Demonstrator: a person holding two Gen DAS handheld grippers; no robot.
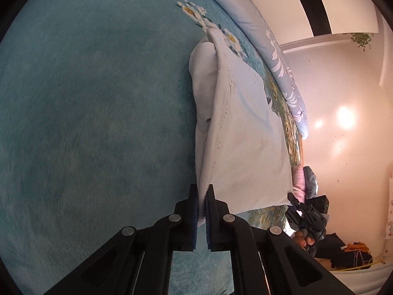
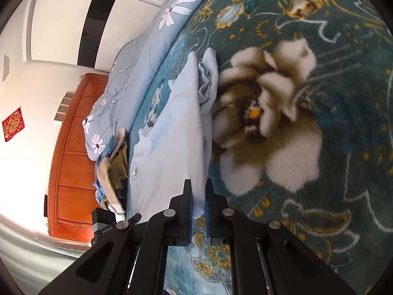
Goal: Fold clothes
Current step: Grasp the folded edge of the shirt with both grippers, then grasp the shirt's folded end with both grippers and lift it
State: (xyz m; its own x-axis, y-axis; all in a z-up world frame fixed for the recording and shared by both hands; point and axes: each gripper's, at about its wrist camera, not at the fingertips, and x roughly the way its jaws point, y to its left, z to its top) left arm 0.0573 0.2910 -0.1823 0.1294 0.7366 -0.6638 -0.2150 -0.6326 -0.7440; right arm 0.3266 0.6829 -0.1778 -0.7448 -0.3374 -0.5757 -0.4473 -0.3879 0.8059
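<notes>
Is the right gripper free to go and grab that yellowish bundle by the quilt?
Probably not yet: the right gripper is shut on the pale blue garment, which also lies between it and the yellowish bundle.

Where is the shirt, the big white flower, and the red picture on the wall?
shirt (image 1: 248,147): left wrist view, on its flat light blue panel.
big white flower (image 2: 277,132): right wrist view, on a white petal in the blanket pattern.
red picture (image 2: 13,124): right wrist view, at its middle, on the white wall.
</notes>
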